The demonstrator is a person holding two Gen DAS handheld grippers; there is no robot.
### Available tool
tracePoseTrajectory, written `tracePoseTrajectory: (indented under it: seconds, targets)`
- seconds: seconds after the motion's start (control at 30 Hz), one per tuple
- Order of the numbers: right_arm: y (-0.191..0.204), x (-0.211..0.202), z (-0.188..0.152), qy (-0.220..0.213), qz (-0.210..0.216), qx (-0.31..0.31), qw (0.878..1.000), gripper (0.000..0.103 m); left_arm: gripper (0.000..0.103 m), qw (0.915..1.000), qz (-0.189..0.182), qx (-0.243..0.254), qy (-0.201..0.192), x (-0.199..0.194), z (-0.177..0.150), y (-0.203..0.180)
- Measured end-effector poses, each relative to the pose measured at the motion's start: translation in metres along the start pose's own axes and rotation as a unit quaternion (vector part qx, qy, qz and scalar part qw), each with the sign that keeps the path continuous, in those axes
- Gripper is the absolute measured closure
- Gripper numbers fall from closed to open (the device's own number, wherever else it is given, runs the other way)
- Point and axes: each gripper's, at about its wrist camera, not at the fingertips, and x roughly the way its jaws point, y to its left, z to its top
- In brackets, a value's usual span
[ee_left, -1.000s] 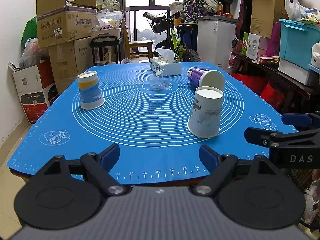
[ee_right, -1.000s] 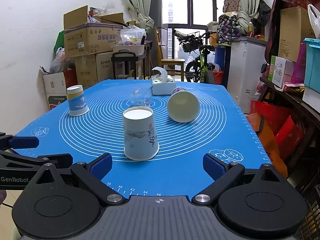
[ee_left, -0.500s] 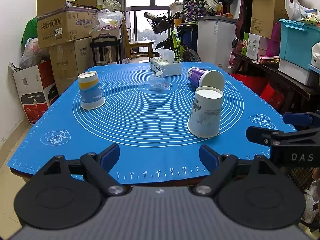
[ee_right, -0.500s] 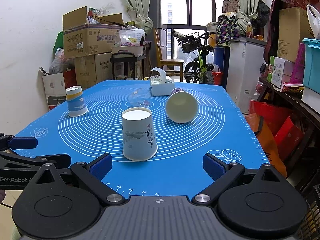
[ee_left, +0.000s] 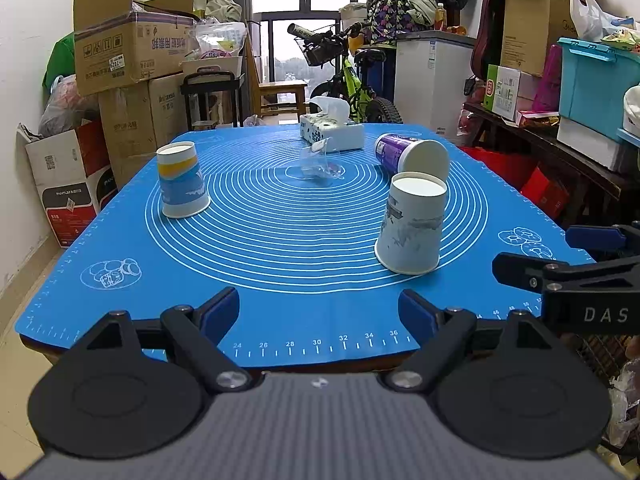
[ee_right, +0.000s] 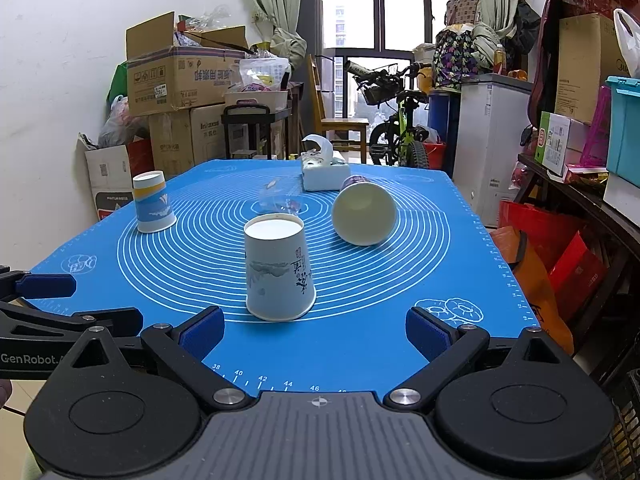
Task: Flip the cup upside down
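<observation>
Both tools released, nothing shifting.
Right tool [ee_right: 314, 330] edges slightly nearer the inverted white cup [ee_right: 278, 270]; purple cup [ee_right: 364, 214] lies sideways, unflipped.

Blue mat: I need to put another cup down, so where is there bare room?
Bare mat lies between the striped cup and the white cup, and along the near edge before both open grippers, left and right. Crowded: the far middle, with tissue box, clear cup and purple cup on its side.
</observation>
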Motion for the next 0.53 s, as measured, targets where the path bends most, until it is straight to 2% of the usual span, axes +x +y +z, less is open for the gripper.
tracePoseTrajectory:
  seconds: [0.53]
  targets:
    - [0.0004, -0.0006, 0.0000, 0.001, 0.001, 0.000, 1.000, 0.006, 0.017, 1.0000, 0.000, 0.001, 0.000, -0.0003, -0.0008, 0.0000]
